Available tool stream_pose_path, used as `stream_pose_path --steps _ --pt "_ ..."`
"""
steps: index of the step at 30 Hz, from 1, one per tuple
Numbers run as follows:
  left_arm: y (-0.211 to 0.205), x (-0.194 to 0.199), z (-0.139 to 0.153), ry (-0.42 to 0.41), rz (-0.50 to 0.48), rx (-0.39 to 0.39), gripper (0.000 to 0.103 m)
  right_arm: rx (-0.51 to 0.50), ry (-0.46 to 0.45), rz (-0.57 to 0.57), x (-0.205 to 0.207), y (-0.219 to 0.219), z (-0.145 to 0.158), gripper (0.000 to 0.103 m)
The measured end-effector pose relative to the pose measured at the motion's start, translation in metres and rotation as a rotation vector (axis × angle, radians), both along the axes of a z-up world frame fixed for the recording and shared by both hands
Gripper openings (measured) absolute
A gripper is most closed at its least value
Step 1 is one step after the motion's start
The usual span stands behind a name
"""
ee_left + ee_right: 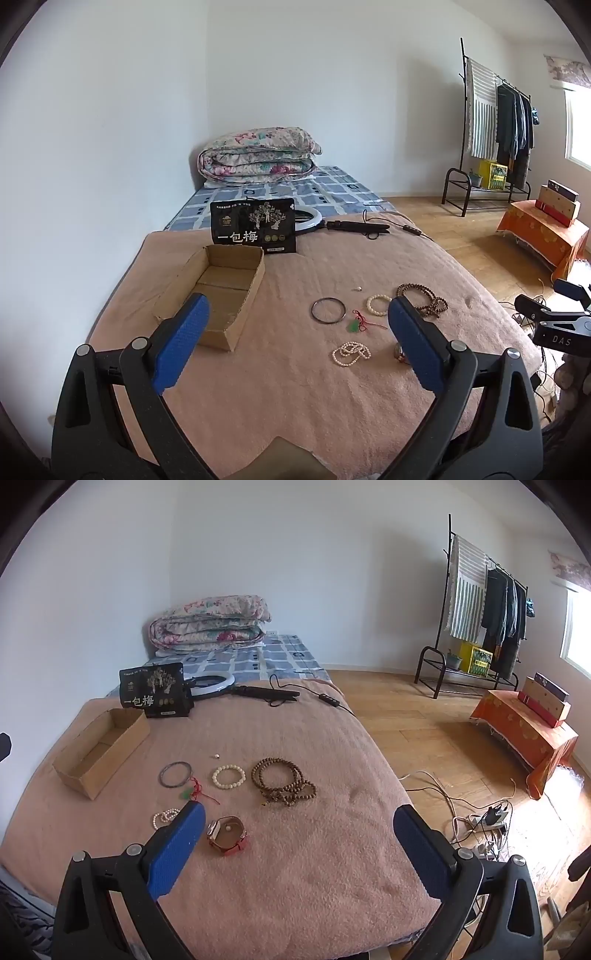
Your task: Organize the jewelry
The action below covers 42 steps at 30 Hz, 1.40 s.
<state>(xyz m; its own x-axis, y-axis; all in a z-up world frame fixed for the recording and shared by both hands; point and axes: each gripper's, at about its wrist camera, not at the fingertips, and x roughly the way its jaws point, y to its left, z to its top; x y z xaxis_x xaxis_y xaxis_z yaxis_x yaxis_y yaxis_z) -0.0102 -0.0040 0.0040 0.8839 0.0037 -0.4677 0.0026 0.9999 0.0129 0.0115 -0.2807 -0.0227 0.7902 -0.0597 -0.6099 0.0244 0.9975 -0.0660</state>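
Note:
Jewelry lies on a pink blanket (pixel 295 387) on the bed: a dark bangle (pixel 328 311) (pixel 176 774), a white bead bracelet (pixel 378 304) (pixel 228 776), brown wooden beads (pixel 424 299) (pixel 282 781), a green pendant on red cord (pixel 355 325) (pixel 192 792), a pearl strand (pixel 351 353) (pixel 164 818) and a red-strap watch (pixel 227 835). An empty cardboard box (pixel 221 291) (pixel 99 751) sits to the left. My left gripper (pixel 297 314) is open above the blanket, empty. My right gripper (pixel 299 823) is open, empty, above the watch area.
A black snack bag (pixel 253 230) (pixel 155 690) stands behind the box, with a ring light (pixel 210 683) and its cable (pixel 325 698). A folded quilt (pixel 258 155) lies at the bed's far end. Clothes rack (pixel 480 620), orange-covered bench (pixel 524 731) and floor cables (pixel 480 819) are on the right.

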Motion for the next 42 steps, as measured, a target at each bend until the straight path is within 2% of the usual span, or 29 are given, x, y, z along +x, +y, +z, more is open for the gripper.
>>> stream_pose_path --steps 42 --pt "-0.0016 -0.0020 0.0022 0.001 -0.008 -0.014 0.099 -0.007 0.002 -0.005 -0.0039 -0.0012 -0.0007 0.103"
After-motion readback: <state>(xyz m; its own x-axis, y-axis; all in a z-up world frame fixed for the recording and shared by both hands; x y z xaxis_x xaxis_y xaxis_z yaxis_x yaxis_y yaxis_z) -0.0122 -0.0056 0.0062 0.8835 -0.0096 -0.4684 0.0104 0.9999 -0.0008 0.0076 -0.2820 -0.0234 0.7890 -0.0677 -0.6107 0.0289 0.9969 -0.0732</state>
